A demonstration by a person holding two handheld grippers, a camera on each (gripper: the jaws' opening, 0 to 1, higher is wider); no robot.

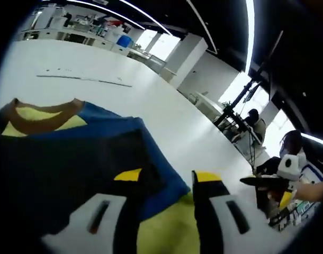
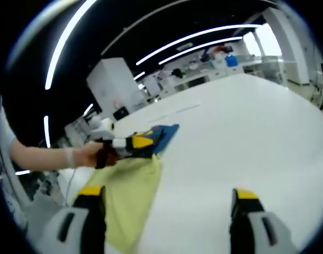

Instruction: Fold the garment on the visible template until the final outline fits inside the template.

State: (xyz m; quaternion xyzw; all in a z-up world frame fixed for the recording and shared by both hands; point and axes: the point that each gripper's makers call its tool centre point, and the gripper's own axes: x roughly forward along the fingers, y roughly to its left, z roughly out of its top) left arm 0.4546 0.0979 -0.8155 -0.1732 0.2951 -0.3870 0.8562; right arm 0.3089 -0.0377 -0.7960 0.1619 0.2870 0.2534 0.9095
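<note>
The garment (image 1: 71, 159) is blue and dark with a brown collar and a yellow-green lining, and it lies on the white table (image 1: 167, 106). My left gripper (image 1: 167, 177) is shut on the garment's blue edge, which runs between its yellow-tipped jaws and is lifted close to the camera. In the right gripper view the yellow-green cloth (image 2: 132, 185) is spread on the table and the blue part (image 2: 164, 135) is raised by the left gripper (image 2: 135, 143), held by a hand. My right gripper (image 2: 168, 194) stands wide open over bare table beside the cloth. It also appears at the right (image 1: 265, 181).
A thin line mark (image 1: 82, 78) crosses the table beyond the collar. Shelves and a blue bin (image 1: 124, 41) stand at the far end. Two people (image 1: 254, 124) sit beside the table's right side. A white cabinet (image 2: 111, 79) stands behind the table.
</note>
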